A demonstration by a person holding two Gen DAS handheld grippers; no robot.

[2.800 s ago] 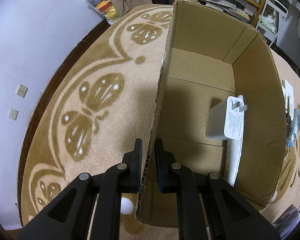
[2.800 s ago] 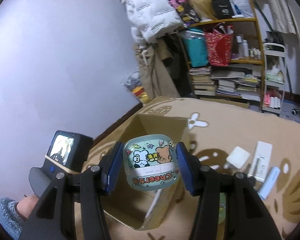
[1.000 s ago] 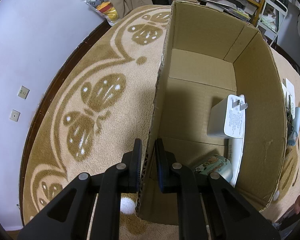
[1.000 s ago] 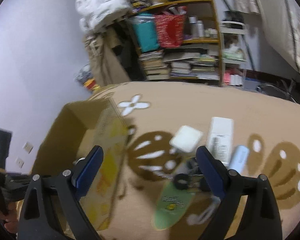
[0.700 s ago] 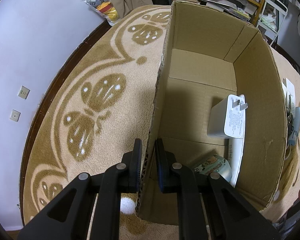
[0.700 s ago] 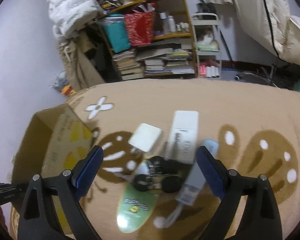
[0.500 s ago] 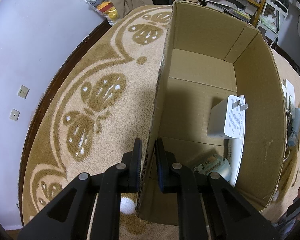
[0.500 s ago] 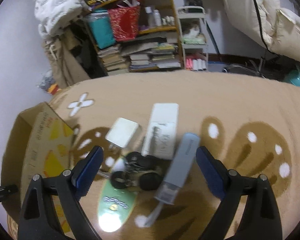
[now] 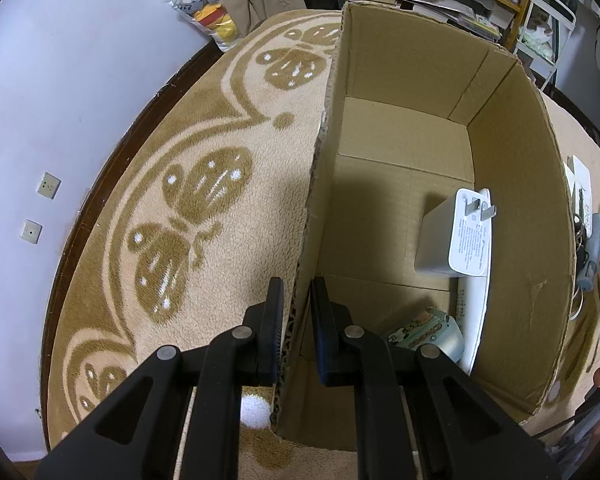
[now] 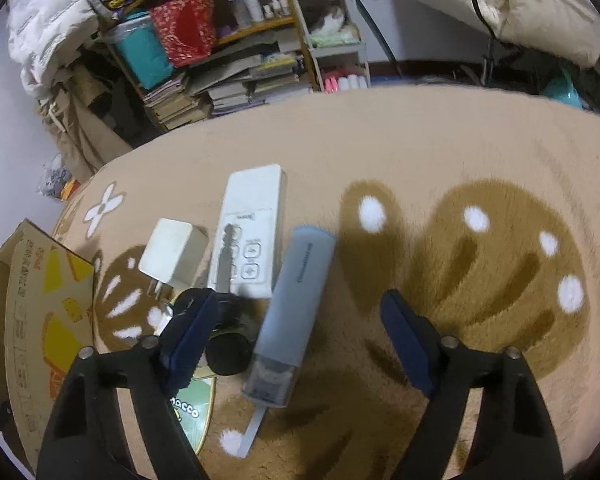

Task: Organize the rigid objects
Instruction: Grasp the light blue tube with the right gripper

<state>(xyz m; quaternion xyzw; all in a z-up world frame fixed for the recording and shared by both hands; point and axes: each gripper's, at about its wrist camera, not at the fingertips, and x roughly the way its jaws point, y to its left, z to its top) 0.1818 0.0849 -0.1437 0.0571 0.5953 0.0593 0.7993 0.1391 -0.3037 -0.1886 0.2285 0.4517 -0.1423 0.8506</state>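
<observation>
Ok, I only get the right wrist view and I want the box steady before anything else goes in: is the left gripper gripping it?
Observer: Yes. The left gripper is shut on the near wall of the cardboard box, one finger inside and one outside.
Operator: What's in the box so far?
Observer: A white charger with its prongs showing, by the right-hand wall.
Operator: Anything else?
Observer: A cartoon tin lies in the near corner, below the charger.
</observation>
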